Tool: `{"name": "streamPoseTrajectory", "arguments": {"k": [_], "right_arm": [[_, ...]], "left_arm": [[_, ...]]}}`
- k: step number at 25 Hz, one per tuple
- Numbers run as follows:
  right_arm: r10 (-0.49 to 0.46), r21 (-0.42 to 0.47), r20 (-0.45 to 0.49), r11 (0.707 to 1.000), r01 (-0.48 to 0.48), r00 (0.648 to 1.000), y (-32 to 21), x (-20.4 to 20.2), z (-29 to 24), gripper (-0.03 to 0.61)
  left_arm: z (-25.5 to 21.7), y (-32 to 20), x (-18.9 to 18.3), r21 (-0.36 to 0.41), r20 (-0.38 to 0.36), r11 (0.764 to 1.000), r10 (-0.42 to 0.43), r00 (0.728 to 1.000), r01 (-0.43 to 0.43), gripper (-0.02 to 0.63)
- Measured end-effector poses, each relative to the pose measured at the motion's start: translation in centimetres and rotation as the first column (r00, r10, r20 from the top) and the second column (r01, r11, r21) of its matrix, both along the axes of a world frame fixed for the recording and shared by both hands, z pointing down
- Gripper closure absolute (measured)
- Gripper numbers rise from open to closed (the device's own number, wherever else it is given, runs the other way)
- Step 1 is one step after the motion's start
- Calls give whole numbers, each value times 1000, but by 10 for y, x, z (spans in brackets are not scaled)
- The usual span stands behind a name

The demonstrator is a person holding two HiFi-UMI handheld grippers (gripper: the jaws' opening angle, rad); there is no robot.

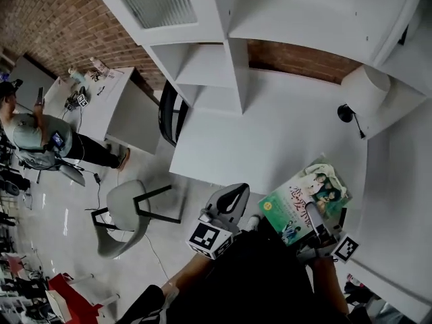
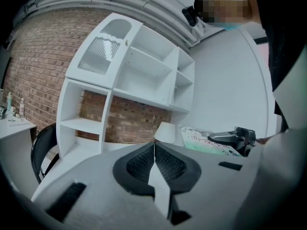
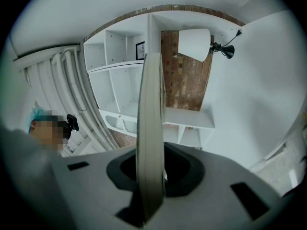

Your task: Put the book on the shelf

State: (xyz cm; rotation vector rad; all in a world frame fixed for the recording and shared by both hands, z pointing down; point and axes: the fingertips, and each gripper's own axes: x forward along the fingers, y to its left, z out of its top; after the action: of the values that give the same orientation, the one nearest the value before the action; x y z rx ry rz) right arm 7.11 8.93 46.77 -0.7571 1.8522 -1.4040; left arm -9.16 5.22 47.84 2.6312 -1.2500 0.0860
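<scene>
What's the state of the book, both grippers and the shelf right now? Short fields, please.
book: green cover, held by the right gripper, not yet on the shelf
right gripper: jaws clamped on the book
left gripper: jaws together, nothing between them
shelf: white, open compartments, brick wall behind, ahead of both grippers
lamp: white shade, right of the shelf in the head view
</scene>
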Motion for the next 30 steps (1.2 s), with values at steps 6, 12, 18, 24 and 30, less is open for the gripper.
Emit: {"name": "streamPoseTrajectory", "arguments": {"k": [6,12,18,24,30], "right_arm": [[-10,-22,-10,1000,10,1000,-34,26,2,500],[-24,-22,-2,999,24,1000,-66,44,-2,500],[-43,0,3,999,43,999,-71,47,-3,500],[-74,23,18,997,74,997,-75,48,-11,500],[-112,54,20,992,111,993,-121,47,-41,500]], "left_arm": [[-14,-37,30,-2,-13,1000,-4,1000,4,595],[-9,-68,46,-10,5,1000,-20,1000,20,595],[-13,-69,48,7,16,999,-33,999,33,595],[-18,-59,52,-2,13,996,-85,996,85,595],[-20,-89,51,32,42,994,-104,994,103,595]]}}
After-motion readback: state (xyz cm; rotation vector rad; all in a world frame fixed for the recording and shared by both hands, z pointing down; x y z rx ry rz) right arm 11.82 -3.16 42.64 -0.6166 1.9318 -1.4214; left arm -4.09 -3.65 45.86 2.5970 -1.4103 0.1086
